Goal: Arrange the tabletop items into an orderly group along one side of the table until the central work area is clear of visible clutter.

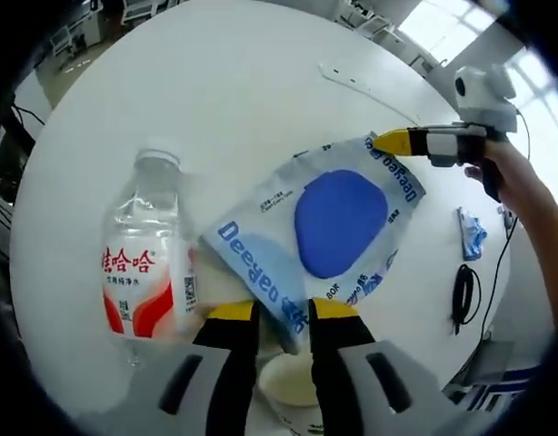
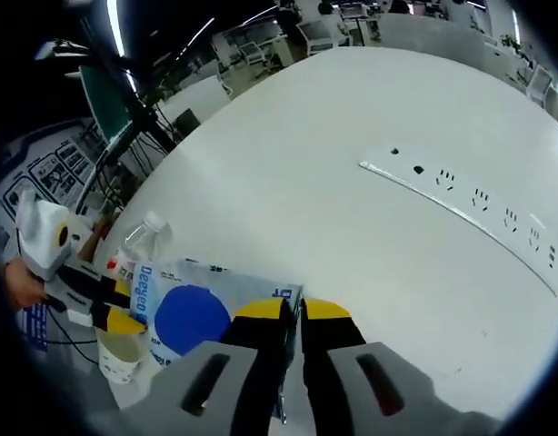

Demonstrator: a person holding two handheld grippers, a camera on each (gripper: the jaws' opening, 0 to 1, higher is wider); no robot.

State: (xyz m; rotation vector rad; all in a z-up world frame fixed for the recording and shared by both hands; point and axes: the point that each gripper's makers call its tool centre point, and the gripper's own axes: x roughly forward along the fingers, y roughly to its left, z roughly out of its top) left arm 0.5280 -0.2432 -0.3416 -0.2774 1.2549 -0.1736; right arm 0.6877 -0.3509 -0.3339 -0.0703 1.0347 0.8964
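Left gripper view: soft, light tissue pack (image 1: 338, 227), centre frame, is clamped at opposite edges by left gripper (image 1: 283, 313) and right gripper (image 1: 381, 142).

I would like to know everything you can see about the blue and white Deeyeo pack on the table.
The Deeyeo pack is a soft, flat plastic packet, white and light blue, with a large dark blue oval in the middle and "Deeyeo" printed along its edges. It is held stretched between both tools: the left tool pinches one edge, the right tool the opposite corner. It is over the white table, beside a clear water bottle.
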